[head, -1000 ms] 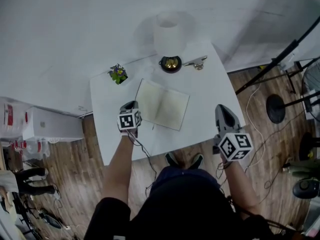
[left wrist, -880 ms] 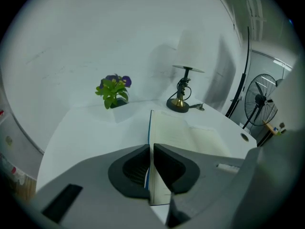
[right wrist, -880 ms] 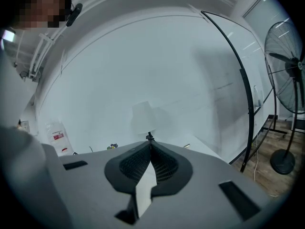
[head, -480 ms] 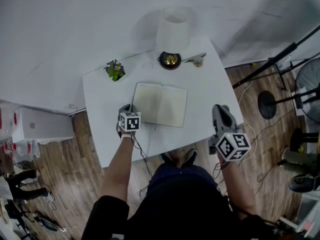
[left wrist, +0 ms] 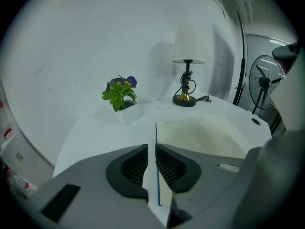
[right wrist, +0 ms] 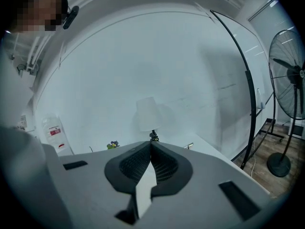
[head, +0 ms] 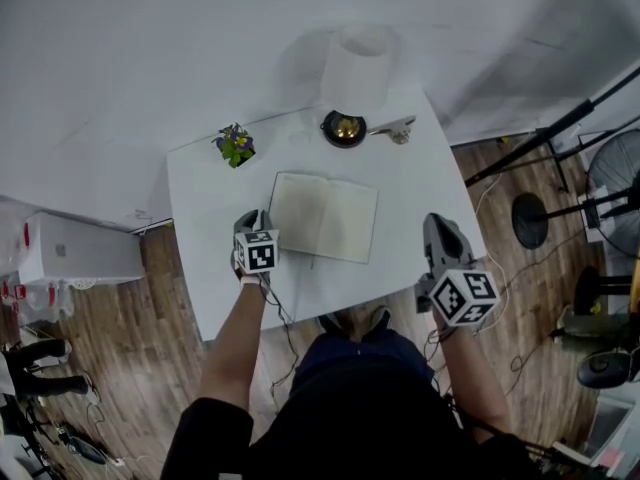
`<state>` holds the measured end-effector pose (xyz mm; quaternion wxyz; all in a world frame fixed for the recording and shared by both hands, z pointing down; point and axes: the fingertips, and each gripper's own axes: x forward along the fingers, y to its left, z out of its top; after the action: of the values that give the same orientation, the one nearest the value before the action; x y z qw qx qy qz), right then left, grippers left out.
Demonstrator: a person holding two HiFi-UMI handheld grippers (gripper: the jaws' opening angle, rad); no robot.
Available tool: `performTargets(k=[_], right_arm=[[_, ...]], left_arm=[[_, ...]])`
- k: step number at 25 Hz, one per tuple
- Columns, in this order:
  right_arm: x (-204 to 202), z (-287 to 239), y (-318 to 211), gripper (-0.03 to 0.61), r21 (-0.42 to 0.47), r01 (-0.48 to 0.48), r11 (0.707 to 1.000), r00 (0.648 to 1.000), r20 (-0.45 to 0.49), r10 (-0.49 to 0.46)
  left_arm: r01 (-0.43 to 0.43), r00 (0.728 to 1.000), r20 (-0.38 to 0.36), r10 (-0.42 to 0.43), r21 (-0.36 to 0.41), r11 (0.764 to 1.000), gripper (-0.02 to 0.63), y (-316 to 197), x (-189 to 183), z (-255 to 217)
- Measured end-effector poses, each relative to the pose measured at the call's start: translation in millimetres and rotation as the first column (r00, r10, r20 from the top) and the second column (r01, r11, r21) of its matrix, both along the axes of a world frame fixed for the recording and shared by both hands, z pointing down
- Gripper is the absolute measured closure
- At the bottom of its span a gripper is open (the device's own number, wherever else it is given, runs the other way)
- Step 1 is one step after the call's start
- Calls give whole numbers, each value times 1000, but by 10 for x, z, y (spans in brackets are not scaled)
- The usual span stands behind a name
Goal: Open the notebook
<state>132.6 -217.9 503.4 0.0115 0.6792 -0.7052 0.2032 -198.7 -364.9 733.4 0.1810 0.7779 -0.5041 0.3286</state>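
Note:
The notebook (head: 325,218) lies open and flat in the middle of the white table (head: 205,193), pale lined pages up. My left gripper (head: 253,217) hovers just off the notebook's left edge. Its jaws are opening, with a narrow gap. In the left gripper view the blue cover edge of the notebook (left wrist: 205,135) shows through that gap in the left gripper (left wrist: 151,147), and the pads press on nothing. My right gripper (head: 438,223) is shut and empty at the table's near right corner, away from the notebook. The right gripper (right wrist: 151,144) points level toward the far wall.
At the table's back stand a white-shaded lamp (head: 357,68) on a dark round base (head: 344,128), a small potted plant (head: 236,146) and a metal clip (head: 395,126). A fan (right wrist: 290,70) and dark stands (head: 535,143) are on the wooden floor to the right, with a white box (head: 80,250) to the left.
My left gripper has drawn slightly back toward the table's near edge, away from the notebook's left side. The right gripper has drifted a little. The notebook stays open.

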Motion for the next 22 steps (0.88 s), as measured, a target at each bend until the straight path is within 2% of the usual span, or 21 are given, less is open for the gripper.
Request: performTargets(k=[10,15,22], right_arm=[[12,-165,-236,572,48,52,997,999,-14,-51],[7,-419,-333,574,104,133,986,989,-78,-126],[41,-789,-519,574,177,226,958,969,-143,-202]], left_arm=[[57,993,-106,-42,137,989,563,11,64,-904],[101,982,-178,-61,221,970,563,168,227,-1562],[95,971,-239,-9,348,933,565,375,686,-2473]])
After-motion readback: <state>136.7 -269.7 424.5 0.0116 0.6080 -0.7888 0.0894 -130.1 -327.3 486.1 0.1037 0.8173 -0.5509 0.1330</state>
